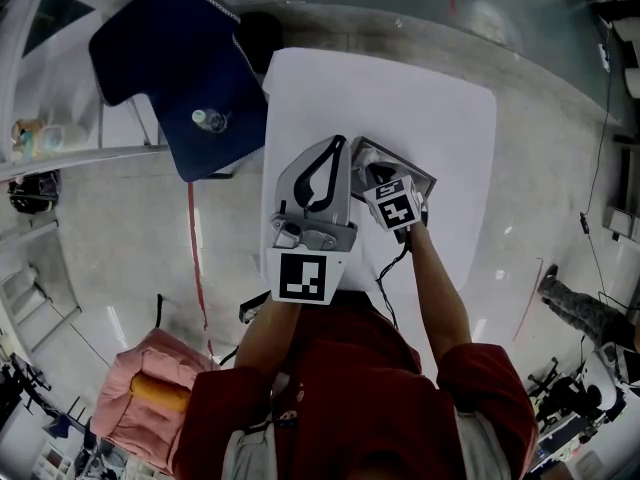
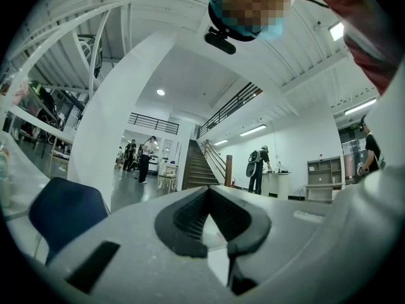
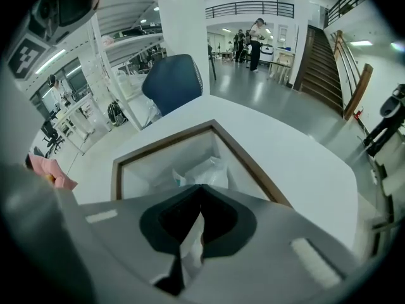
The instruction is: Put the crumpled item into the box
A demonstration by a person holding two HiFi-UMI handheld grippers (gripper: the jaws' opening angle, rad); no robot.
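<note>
White table's (image 1: 450, 128) box (image 3: 254, 164) holds the crumpled item (image 3: 206, 168), hidden overhead, pinched by right gripper (image 3: 201, 189); left gripper (image 2: 209, 191) closed.

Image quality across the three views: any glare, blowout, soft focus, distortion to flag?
Head view: heavy fisheye, white table nearly blown out, light glare on the floor. Left gripper view: black vignetted corners, left gripper soft up close, staircase behind sharp. Right gripper view: same vignette, right gripper soft, box and crumpled item inside it readable.

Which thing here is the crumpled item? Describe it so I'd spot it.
On the white table stands a brown-rimmed box. The crumpled item lies inside it, just beyond the right gripper: wrinkled pale plastic against smooth white walls.
</note>
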